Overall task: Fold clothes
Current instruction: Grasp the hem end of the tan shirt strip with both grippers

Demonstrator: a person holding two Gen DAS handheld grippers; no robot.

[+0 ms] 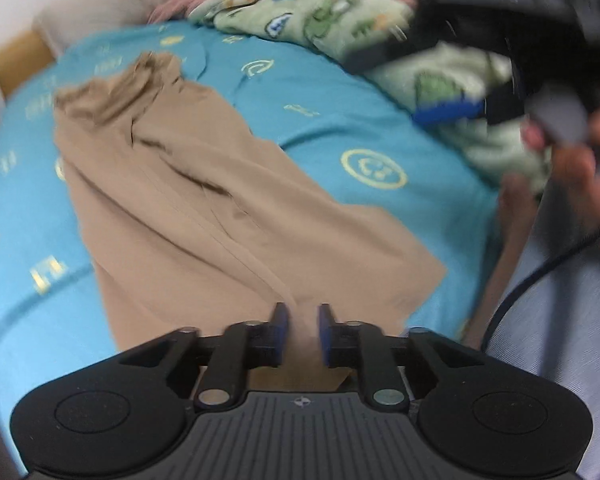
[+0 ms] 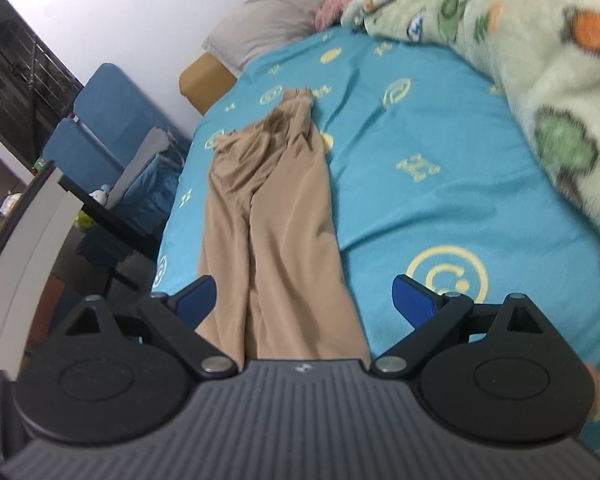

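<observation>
Left claw (image 1: 303, 322) pinches tan trousers (image 1: 204, 200) on turquoise bedsheet (image 1: 340, 120).

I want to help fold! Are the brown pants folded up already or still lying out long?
Still lying out long. The brown pants stretch full length down the blue bedsheet, both legs side by side, waistband bunched at the far end.

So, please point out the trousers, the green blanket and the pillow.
trousers (image 2: 284, 216), right wrist view, middle of the legs
green blanket (image 2: 540, 60), right wrist view, its top
pillow (image 2: 276, 20), right wrist view, its middle

Tan trousers (image 2: 268, 216) lie lengthwise on the bed, 2 legs together; waistband bunched at far end.
</observation>
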